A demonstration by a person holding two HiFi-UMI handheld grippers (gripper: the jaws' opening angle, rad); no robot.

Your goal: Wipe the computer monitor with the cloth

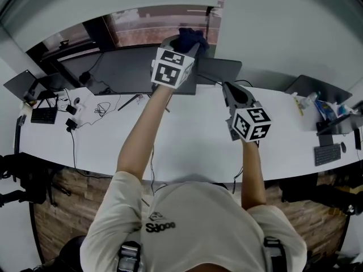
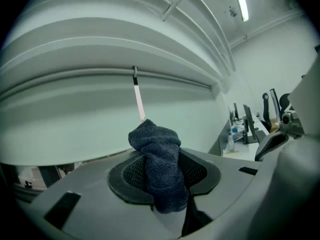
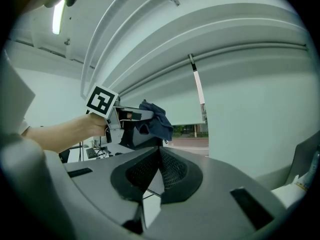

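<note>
Holding right gripper (image 1: pixel 230 90) clenched, empty, over white desk (image 1: pixel 187 143); pinching dark-blue terry cloth (image 1: pixel 191 38) in left gripper (image 1: pixel 187 50) above black flat monitor (image 1: pixel 125 72). Likely pre-wipe; next: pressing cloth onto it.

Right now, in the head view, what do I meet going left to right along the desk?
Small black keyboard → monitor → left claw, shut on the dark blue cloth → right claw, shut and empty → far-right keyboard.
</note>
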